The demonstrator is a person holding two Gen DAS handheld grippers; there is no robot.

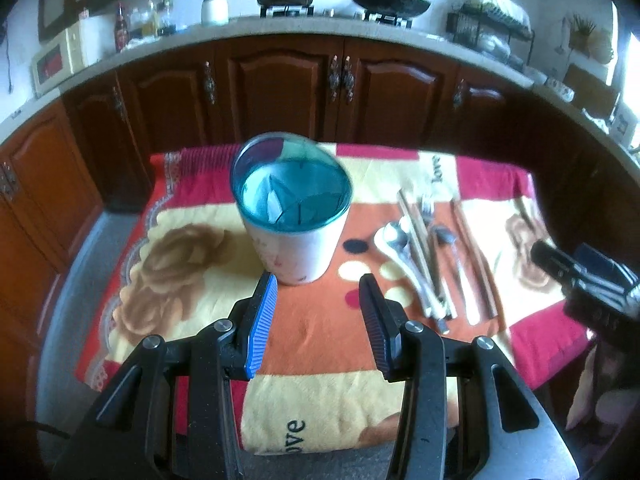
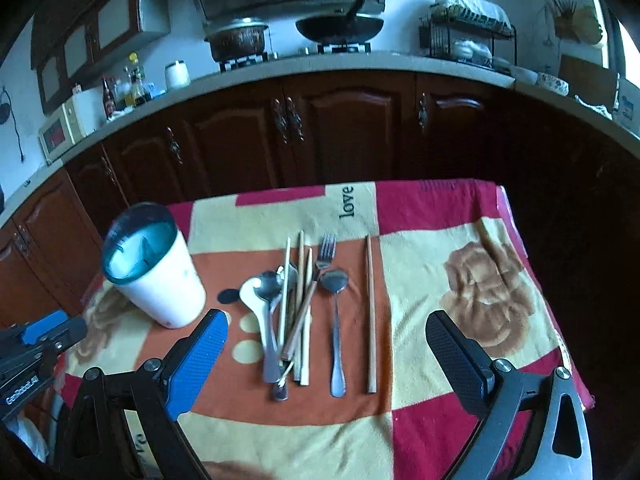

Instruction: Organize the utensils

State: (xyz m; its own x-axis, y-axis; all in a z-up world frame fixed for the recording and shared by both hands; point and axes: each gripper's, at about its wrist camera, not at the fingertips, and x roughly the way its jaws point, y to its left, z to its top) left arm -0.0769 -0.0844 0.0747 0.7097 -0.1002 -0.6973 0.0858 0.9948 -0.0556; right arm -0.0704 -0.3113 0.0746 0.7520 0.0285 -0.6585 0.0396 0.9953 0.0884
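A white utensil holder (image 1: 298,224) with a blue divided rim stands on the blanket-covered table; it also shows in the right wrist view (image 2: 158,276). A pile of metal spoons (image 2: 266,292), a fork (image 2: 325,254) and wooden chopsticks (image 2: 298,308) lies to its right, with a lone spoon (image 2: 337,320) and a single chopstick (image 2: 371,312) beside them. The pile shows in the left wrist view (image 1: 428,256). My left gripper (image 1: 318,284) is open and empty just in front of the holder. My right gripper (image 2: 326,322) is wide open and empty above the near ends of the utensils.
A patterned red, orange and cream blanket (image 2: 460,248) covers the small table. Dark wooden cabinets (image 2: 340,128) and a counter with a pot (image 2: 238,40), a wok (image 2: 340,26) and a dish rack (image 2: 466,28) stand behind. The right gripper body shows at the right edge (image 1: 588,280).
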